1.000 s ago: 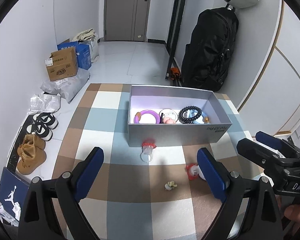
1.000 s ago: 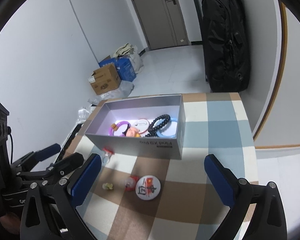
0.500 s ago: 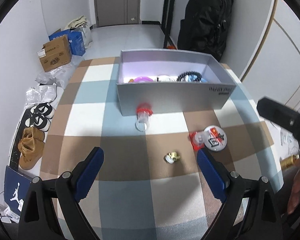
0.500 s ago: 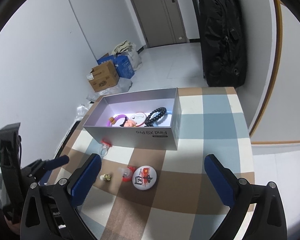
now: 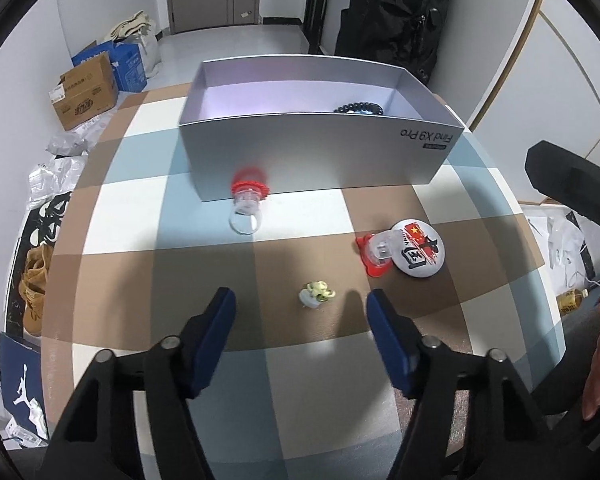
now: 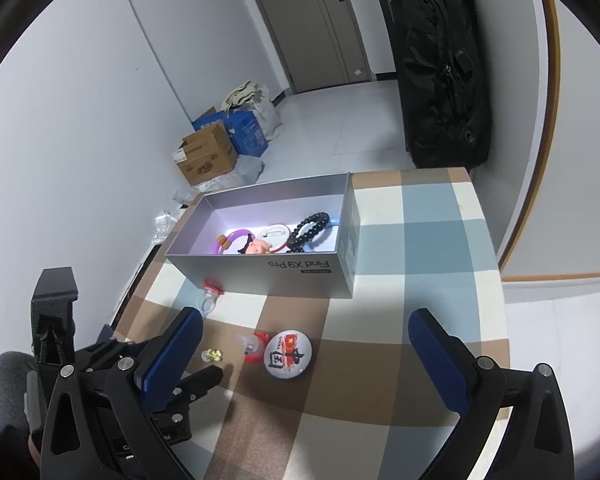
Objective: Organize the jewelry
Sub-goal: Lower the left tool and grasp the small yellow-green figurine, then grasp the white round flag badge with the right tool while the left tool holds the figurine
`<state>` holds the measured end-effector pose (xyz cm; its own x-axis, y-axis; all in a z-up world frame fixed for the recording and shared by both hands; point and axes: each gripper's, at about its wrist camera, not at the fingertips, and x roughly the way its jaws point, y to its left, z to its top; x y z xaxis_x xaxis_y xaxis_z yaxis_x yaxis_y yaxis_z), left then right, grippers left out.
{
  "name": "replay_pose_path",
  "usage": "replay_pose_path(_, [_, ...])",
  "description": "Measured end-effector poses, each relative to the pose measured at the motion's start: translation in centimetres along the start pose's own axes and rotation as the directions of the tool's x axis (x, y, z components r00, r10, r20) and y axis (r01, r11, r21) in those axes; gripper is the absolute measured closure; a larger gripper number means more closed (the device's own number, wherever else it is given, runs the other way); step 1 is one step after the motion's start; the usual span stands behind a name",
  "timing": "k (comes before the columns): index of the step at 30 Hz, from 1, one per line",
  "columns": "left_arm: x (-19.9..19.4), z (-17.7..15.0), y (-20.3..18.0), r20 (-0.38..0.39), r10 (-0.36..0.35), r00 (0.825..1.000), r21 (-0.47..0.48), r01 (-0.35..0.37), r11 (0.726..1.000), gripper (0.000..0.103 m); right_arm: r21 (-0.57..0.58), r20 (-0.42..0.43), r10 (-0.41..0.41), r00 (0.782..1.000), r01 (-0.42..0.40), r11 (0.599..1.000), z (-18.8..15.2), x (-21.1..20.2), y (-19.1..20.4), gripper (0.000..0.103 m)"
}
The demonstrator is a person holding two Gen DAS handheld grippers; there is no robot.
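On my checked tabletop [image 5: 112, 216] the grey box [image 5: 316, 160] stands beyond. My left claw [image 5: 300, 312], jaws just narrowing yet unclenched on nothing, brackets the small green ring [image 5: 316, 294] just ahead; right claw [image 6: 304, 330] hangs released, farther off.

Bare checkered mat [image 5: 148, 280] around the small yellow-green charm [image 5: 316, 294]; red ring [image 5: 376, 254] and round badge [image 5: 418, 250] crowd its right, grey box [image 5: 312, 152] walls off beyond.

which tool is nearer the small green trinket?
Left. Left tool straddles the green trinket, jaws just closing, not yet touching. Right tool hangs open, off to the side.
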<state>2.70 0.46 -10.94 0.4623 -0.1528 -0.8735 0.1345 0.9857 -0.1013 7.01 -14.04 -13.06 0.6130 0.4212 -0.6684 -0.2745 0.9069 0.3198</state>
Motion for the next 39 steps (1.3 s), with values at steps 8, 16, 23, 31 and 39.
replay_pose_path(8, [0.1, -0.2, -0.5, -0.008, 0.015, 1.0, 0.042, -0.014, 0.999, 0.07, 0.01, -0.005, -0.005, 1.0, 0.005, 1.0, -0.1, 0.0, -0.3, 0.0])
replay_pose_path(16, [0.2, 0.1, -0.4, -0.029, -0.001, 1.0, 0.064, 0.003, 0.998, 0.091, 0.014, -0.013, -0.009, 1.0, 0.009, 1.0, -0.2, 0.2, -0.5, 0.0])
replay_pose_path(23, [-0.1, 0.5, 0.2, -0.028, -0.047, 0.998, 0.021, 0.048, 0.999, 0.091, 0.021, -0.023, -0.019, 1.0, 0.019, 1.0, -0.5, 0.3, -0.8, 0.0])
replay_pose_path(31, [-1.2, 1.2, 0.9, 0.002, -0.104, 0.995, -0.049, 0.104, 0.993, 0.091, 0.033, -0.04, -0.022, 0.999, 0.024, 0.999, -0.8, 0.7, -1.2, 0.0])
replay_pose_path(39, [-2.4, 2.1, 2.4, 0.051, -0.169, 0.984, -0.152, 0.174, 0.973, 0.091, 0.021, -0.104, -0.044, 0.994, 0.046, 0.999, -1.6, 2.0, -1.0, 0.0])
